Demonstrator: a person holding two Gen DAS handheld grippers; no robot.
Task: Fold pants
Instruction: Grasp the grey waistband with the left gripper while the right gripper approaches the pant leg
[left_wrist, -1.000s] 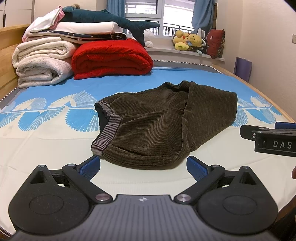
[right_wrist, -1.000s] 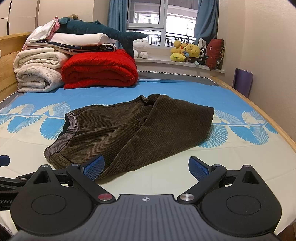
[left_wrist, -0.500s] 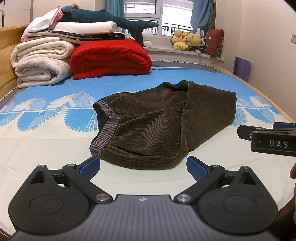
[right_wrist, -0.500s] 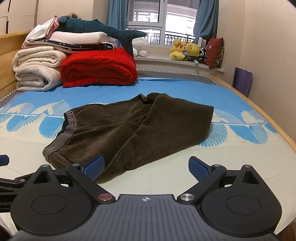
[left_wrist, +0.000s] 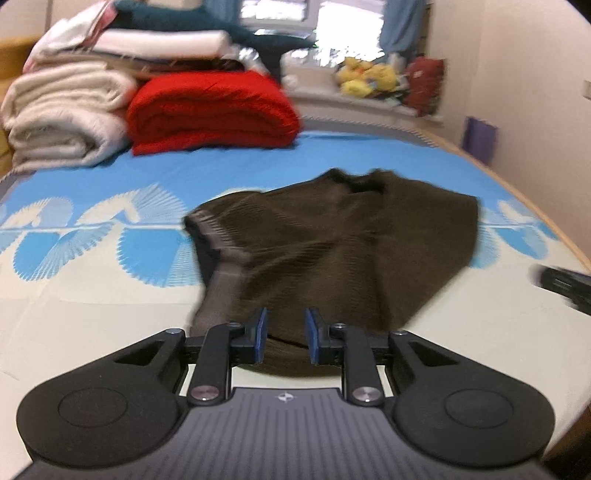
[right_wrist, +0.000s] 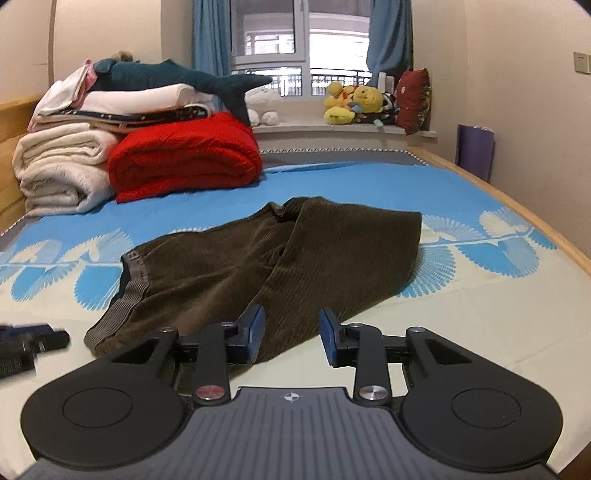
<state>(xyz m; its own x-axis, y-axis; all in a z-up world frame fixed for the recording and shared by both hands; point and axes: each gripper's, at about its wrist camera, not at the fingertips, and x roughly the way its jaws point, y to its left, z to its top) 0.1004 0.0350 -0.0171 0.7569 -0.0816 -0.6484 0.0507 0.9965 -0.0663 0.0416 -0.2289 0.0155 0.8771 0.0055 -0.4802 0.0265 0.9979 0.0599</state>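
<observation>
both tongs just narrowed — gaps remain, grip on pants unclear; left view blurred.

Daylight floods in through the window, blown out to white. The left wrist view seems motion-blurred throughout; both views bend at their edges.

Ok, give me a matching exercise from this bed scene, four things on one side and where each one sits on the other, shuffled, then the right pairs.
Things:
1. pants
2. red blanket
3. shark
4. yellow toys

Places:
A. on the window sill
B. on top of the folded pile
C. middle of the bed, near the grippers
D. on the bed, beside the white blankets

Pairs: 1-C, 2-D, 3-B, 4-A
</observation>
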